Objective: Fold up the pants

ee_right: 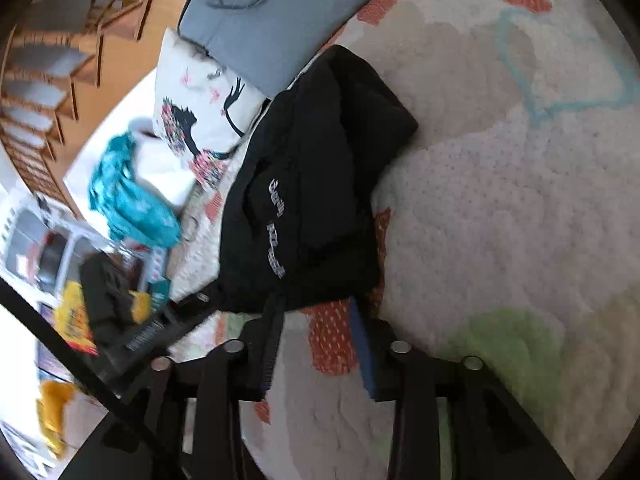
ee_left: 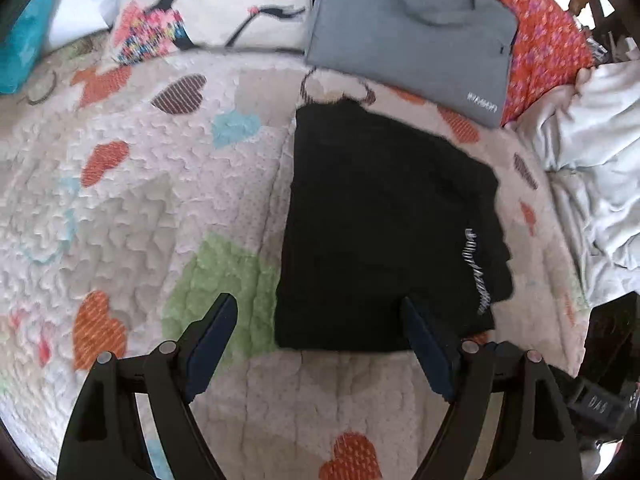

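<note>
The black pants (ee_left: 384, 220) lie folded in a flat rectangle on a fleecy blanket with coloured hearts (ee_left: 132, 200), white lettering along their right side. My left gripper (ee_left: 320, 312) hovers over their near edge and is open wide; its right finger (ee_left: 424, 344) overlaps the near corner and nothing lies between the pads. In the right wrist view the pants (ee_right: 312, 184) show from the lettered side. My right gripper (ee_right: 316, 302) has its jaws partly apart, the tips just at the pants' edge. Blanket (ee_right: 500, 220) shows between its fingers, so I see no grip.
A grey padded sleeve (ee_left: 408, 28) lies just beyond the pants, beside a white printed pillow (ee_left: 216, 4). Red floral fabric (ee_left: 548, 40) and a heap of pale cloth (ee_left: 592, 152) fill the right. Teal cloth (ee_right: 132, 196) and wooden chairs (ee_right: 60, 60) stand off the bed.
</note>
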Motion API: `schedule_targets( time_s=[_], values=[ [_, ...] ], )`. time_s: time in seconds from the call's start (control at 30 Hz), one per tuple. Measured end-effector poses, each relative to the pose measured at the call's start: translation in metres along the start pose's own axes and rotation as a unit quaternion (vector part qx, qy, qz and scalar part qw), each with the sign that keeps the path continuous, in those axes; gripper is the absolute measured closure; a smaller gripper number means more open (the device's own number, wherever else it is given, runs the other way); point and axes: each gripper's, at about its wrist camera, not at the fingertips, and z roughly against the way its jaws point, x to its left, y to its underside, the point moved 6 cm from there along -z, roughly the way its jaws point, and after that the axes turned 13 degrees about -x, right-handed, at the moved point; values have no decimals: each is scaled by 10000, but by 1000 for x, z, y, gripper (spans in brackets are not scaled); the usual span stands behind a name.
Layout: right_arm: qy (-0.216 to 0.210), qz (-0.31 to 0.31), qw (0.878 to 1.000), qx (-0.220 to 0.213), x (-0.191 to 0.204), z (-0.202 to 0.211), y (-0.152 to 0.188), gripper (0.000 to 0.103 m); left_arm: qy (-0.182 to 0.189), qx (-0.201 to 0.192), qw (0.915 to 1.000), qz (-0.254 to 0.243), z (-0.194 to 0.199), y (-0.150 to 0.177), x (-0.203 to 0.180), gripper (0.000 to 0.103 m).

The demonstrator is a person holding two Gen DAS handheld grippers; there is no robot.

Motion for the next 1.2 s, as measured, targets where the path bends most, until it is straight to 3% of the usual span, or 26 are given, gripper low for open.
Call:
schedule_targets(
  time_s=[0.1,0.27,0.43,0.5,0.6,1.2],
  values=[
    [263,211,9992,-197,1,21,10,43,-34,-346,9991,-228,37,4,-9,20],
    [877,764,9921,-461,1,54,35,42,-106,-870,9951,-462,94,22,-17,20],
    [1815,1733,9657,-664,12,72,59,39,-31,-692,9965,-479,109,45,-25,20],
    [2005,1955,9571,-742,16,75,65,36,-17,-625,9968,-499,112,56,-30,20],
    [2099,2214,9493,-759,20,78,74,36,66,-547,9970,-540,116,67,-35,20],
    [2480,2264,9386,-795,13,81,77,33,86,-67,9996,-243,103,95,-20,20]
  ],
)
